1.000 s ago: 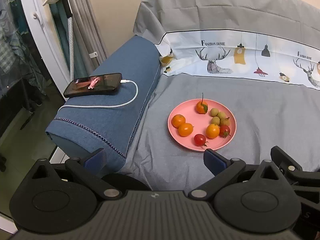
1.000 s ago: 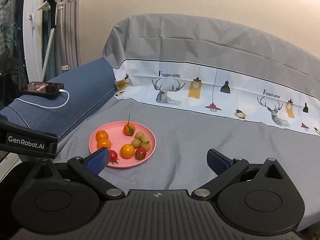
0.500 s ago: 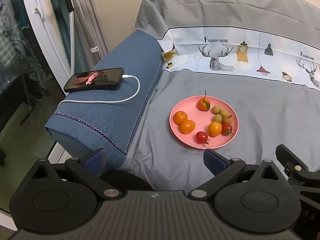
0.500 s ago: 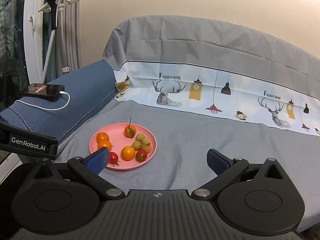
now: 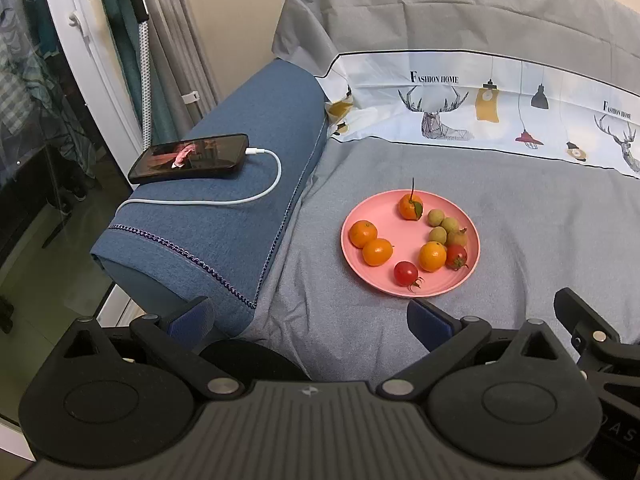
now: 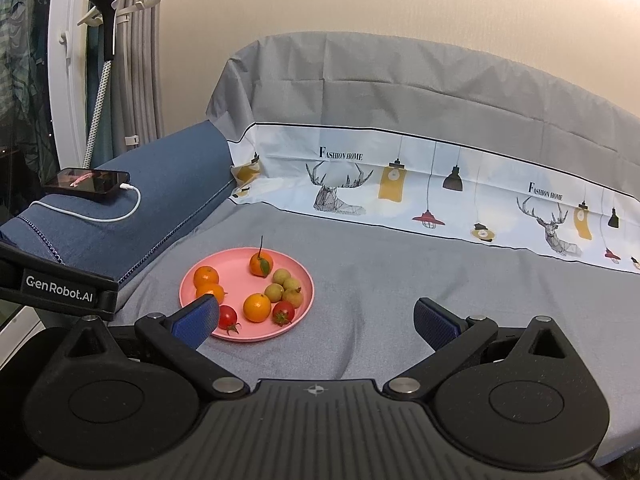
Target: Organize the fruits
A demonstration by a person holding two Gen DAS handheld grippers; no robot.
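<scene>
Both the left gripper and right gripper, spread and empty, have drifted nearer the round pink plate of mixed fruits.

Soft, even indoor light, warm tint on the wall, faint shadows under the pink plate, dark glass at far left, strong fisheye bending and black corners at the edges, both views sharp

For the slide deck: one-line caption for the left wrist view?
Open left gripper faces a pink plate of mixed small fruit on a grey-covered sofa.
</scene>
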